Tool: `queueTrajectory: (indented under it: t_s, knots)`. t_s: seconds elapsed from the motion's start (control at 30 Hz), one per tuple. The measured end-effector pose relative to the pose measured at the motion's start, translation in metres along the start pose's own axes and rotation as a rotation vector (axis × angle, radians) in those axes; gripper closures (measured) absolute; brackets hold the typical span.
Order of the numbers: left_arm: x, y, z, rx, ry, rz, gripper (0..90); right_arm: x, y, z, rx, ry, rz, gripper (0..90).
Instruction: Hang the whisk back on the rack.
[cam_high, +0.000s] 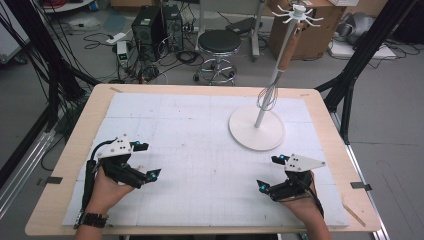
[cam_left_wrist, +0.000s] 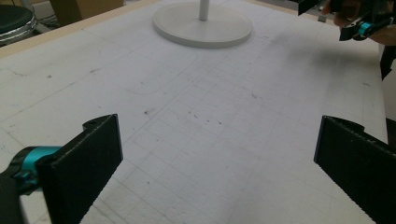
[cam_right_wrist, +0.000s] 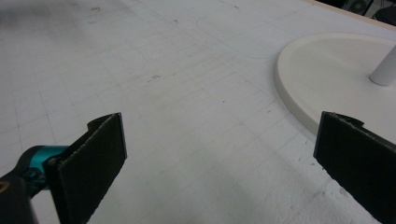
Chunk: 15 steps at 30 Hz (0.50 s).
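A white rack stands on a round base (cam_high: 256, 128) at the mat's far right, its pole topped with hooks. From one hook hangs a whisk (cam_high: 290, 46) with a wooden handle, its wire head low beside the pole. My left gripper (cam_high: 149, 160) hovers low over the mat's near left, jaws wide open and empty; in the left gripper view (cam_left_wrist: 217, 158) bare mat lies between them, with the rack's base (cam_left_wrist: 203, 28) far ahead. My right gripper (cam_high: 269, 172) is at the near right, open and empty (cam_right_wrist: 219, 158), with the base (cam_right_wrist: 336, 79) just beyond its right jaw.
A white gridded foam mat (cam_high: 200, 150) covers the wooden table (cam_high: 75, 150). Behind the table, on the floor, are a black stool (cam_high: 219, 42), a computer tower (cam_high: 149, 25), cables and a cardboard box (cam_high: 320, 30). Black frame legs flank both sides.
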<state>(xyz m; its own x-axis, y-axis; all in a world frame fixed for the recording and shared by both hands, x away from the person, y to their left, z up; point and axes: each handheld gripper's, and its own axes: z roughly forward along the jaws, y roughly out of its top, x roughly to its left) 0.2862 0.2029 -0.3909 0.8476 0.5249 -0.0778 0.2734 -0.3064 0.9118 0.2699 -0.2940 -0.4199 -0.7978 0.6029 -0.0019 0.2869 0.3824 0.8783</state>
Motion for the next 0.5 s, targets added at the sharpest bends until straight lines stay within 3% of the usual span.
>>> queueTrajectory:
  t_s: [0.5]
  knots:
    - [-0.0069,-0.0085,0.0042,0.01,-0.007,0.007,1.6,0.0016,-0.0004,-0.0011,0.001,-0.009,-0.003,1.3]
